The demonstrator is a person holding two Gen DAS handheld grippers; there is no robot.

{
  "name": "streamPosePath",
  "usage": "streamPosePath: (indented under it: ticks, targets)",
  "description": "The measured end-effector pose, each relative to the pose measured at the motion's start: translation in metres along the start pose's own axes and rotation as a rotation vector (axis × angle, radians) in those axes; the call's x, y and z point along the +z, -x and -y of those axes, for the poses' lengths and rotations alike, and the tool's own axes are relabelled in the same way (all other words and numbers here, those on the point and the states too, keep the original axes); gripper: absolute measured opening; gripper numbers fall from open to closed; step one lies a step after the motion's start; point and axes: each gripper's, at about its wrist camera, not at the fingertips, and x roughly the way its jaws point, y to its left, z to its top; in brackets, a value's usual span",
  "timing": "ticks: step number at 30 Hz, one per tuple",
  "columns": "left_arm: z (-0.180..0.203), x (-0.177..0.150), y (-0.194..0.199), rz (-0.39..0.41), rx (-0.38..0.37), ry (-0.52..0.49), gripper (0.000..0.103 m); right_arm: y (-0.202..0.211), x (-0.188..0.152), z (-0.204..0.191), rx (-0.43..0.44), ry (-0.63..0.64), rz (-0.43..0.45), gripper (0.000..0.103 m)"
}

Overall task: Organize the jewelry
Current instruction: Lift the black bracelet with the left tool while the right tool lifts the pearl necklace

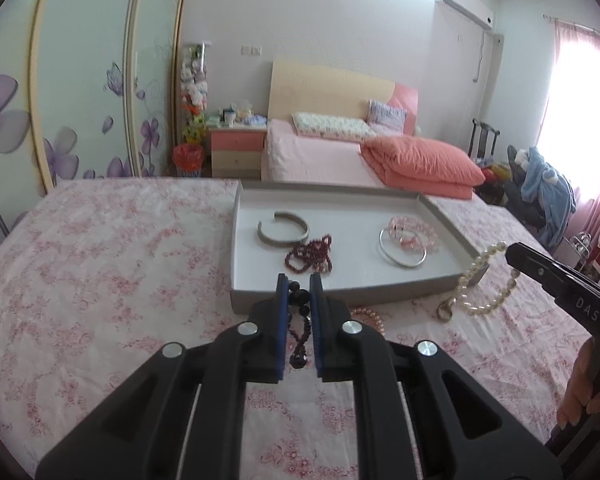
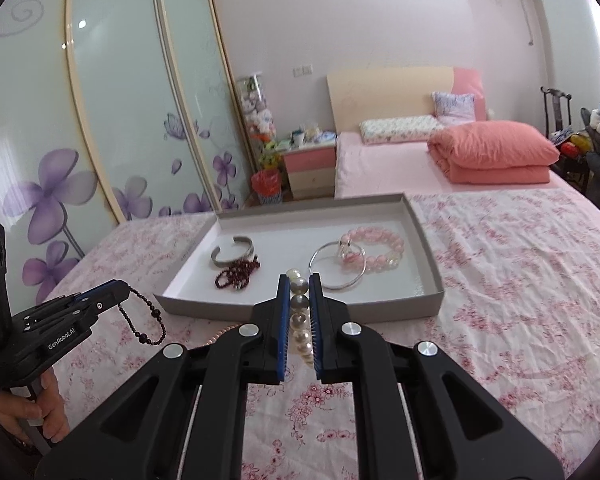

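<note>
My left gripper [image 1: 299, 282] is shut on a black bead bracelet [image 1: 300, 328], held above the bed just short of the grey tray's near wall [image 1: 340, 294]. It also shows in the right wrist view [image 2: 116, 294] with the bracelet [image 2: 150, 322] dangling. My right gripper [image 2: 299, 280] is shut on a white pearl necklace [image 2: 300, 320], also in front of the tray [image 2: 300, 308]. The necklace hangs in the left wrist view [image 1: 484, 284]. The tray holds a silver cuff [image 1: 283, 228], dark red beads [image 1: 311, 254], a silver bangle [image 1: 402, 250] and a pink bead bracelet [image 1: 414, 232].
A pink pearl strand [image 1: 370, 316] lies on the floral bedsheet [image 1: 100, 264] near the tray's front wall. A second bed with an orange folded quilt [image 1: 420, 162] stands behind. A wardrobe with flower doors [image 2: 100, 128] is at the left.
</note>
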Motion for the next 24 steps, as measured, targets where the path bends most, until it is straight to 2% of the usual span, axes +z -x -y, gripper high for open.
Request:
streamPosePath:
  ticks: [11, 17, 24]
  targets:
    - [0.028, 0.0, 0.05, 0.179, 0.051, -0.073, 0.011, 0.062, 0.0, -0.021, -0.106, 0.029, 0.218, 0.01]
    - [0.036, -0.004, 0.062, 0.228, 0.05, -0.076, 0.011, 0.078, -0.005, -0.033, -0.137, 0.068, 0.309, 0.01]
    - [0.039, -0.003, 0.069, 0.272, 0.054, -0.088, 0.011, 0.087, -0.004, -0.035, -0.161, 0.093, 0.376, 0.01]
